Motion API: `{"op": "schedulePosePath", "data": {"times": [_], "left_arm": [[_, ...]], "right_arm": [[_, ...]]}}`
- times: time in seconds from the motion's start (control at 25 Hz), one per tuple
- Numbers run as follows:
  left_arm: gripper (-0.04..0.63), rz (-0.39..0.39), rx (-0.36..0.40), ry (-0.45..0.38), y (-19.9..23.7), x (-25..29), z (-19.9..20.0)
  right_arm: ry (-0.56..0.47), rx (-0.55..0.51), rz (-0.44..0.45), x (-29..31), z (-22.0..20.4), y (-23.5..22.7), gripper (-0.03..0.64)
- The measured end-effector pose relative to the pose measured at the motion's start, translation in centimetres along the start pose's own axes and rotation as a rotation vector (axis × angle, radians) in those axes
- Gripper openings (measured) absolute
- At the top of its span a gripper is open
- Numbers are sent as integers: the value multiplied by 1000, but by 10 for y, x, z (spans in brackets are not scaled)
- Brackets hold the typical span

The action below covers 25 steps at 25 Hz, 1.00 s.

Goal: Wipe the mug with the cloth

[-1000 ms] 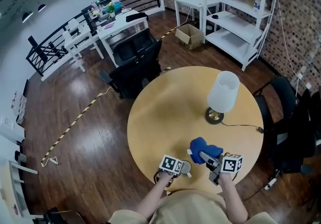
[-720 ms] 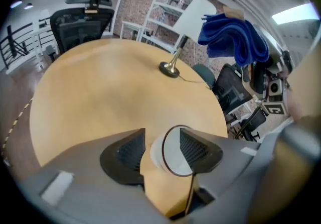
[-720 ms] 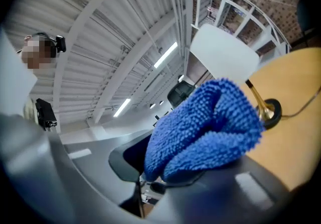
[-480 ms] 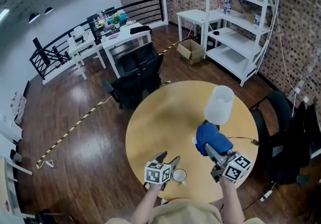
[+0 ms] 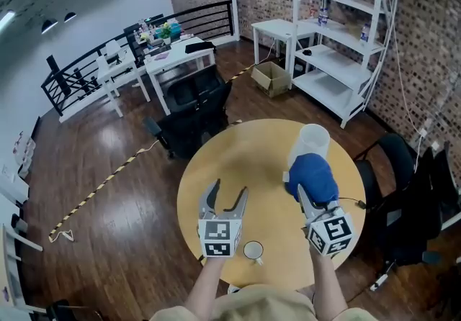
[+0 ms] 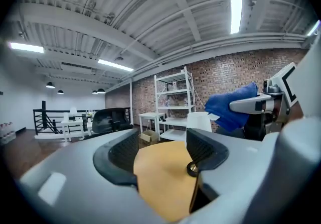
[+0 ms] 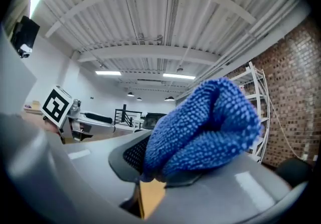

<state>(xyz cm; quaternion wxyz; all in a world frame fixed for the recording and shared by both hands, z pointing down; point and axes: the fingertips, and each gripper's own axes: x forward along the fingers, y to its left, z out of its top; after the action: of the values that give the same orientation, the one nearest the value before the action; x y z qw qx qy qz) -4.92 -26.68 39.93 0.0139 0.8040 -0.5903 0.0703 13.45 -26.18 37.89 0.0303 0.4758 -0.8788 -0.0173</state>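
1. My left claw [image 5: 227, 196] has just opened and come up off the mug [image 5: 253, 250]. Its jaws are wide apart, with only the table [image 5: 216, 154] showing between them.
2. My right claw [image 5: 307, 201] has lifted too. It's clamped on the bunched blue cloth [image 5: 311, 175], now up in front of the lamp [image 5: 310, 141].
3. Cloth and mug are well apart, so I'd say the wiping is done, or at least paused.
4. The mug stands free near my edge of the table, below and between both claws. It's upright, long axis vertical, mouth up, with the handle seemingly toward me and to the right.
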Motion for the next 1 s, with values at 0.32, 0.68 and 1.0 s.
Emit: {"op": "schedulePosePath", "data": {"times": [0.32,0.68,1.0], "left_arm": [[342,1,-35,-86,-8,-6,21],[342,9,-46,-113,-10,-5,26],[341,28,-58,-143,-5,-10,28]], "right_arm": [[28,-34,-102,-14,-5,-23,63],[56,-30,-149,-20,-6,-29,61],[67,-39,-129,-20,-11,-19,61]]}}
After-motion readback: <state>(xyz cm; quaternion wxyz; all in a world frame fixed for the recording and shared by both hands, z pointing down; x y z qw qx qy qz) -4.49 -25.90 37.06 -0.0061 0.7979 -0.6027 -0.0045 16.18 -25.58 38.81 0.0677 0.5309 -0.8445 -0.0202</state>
